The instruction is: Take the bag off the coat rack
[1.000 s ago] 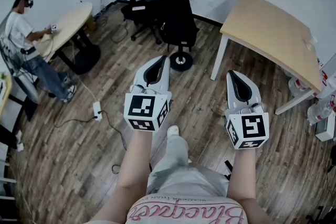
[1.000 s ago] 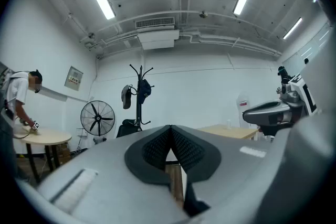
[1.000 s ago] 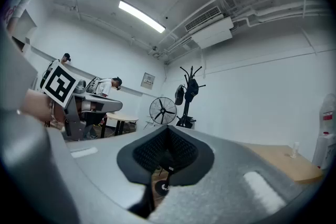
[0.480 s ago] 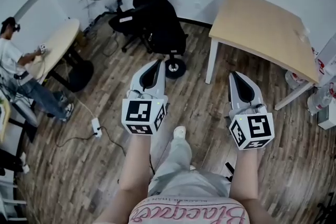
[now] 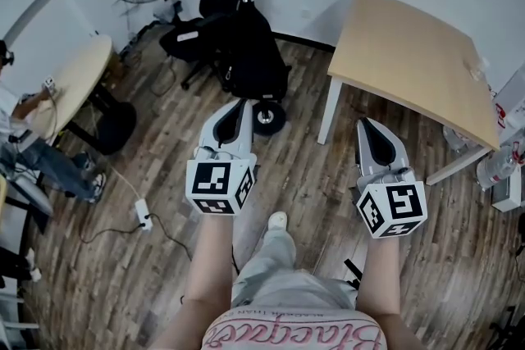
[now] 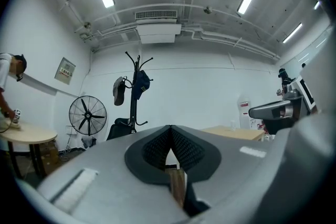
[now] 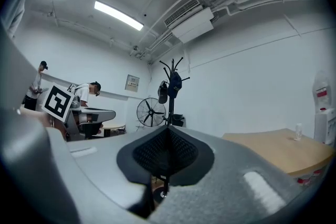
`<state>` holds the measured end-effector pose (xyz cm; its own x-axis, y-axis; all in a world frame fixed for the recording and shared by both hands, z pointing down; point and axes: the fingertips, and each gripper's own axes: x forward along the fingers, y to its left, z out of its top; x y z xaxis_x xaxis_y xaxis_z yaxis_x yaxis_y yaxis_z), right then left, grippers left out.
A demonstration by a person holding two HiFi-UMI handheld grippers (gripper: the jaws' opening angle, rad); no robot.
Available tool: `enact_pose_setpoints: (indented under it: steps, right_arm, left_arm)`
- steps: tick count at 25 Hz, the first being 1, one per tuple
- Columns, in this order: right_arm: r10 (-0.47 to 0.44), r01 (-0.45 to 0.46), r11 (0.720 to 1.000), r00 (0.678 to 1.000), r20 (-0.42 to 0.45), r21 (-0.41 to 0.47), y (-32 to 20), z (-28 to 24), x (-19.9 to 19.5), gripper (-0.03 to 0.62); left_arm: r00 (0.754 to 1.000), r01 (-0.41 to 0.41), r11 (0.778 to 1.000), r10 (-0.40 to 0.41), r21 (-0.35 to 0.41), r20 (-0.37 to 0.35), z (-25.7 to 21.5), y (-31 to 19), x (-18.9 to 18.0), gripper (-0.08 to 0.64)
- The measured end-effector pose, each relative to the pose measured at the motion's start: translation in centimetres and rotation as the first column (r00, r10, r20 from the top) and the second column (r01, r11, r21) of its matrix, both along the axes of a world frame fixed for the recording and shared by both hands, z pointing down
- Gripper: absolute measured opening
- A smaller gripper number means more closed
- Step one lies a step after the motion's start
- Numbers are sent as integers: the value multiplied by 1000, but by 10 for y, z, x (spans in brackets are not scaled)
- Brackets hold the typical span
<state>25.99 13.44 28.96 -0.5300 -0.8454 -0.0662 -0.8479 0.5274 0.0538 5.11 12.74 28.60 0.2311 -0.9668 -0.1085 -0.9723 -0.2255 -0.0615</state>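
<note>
Stock: my left gripper (image 5: pixel 242 104) and right gripper (image 5: pixel 362 122), jaws clenched empty; 1 dark blue fabric bag (image 6: pixel 140 84) hanging vertically on black metal coat rack (image 6: pixel 135 110), well ahead, nearer left.

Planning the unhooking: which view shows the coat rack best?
The left gripper view: the coat rack stands upright in profile, its two hanging items clear. The right gripper view shows it similarly but smaller. The head view sees it from above, foreshortened and dark.

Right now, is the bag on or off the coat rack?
On. The bag hangs from an upper hook of the coat rack.
</note>
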Motion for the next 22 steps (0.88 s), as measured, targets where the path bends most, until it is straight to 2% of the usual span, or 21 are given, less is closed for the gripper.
enact_pose_setpoints:
  steps: [4, 13, 22]
  right_arm:
    - [-7, 6, 1000, 1000, -18, -7, -43, -2, -22, 2]
    - [-28, 26, 999, 998, -58, -39, -130, 7, -65, 2]
    - [-26, 21, 998, 996, -87, -60, -182, 13, -101, 3]
  left_arm:
    - [999, -1, 1000, 0, -22, -33, 9, -43, -24, 20]
    - [998, 8, 999, -11, -49, -56, 19, -129, -63, 20]
    - [998, 3, 998, -7, -70, -67, 25, -183, -98, 20]
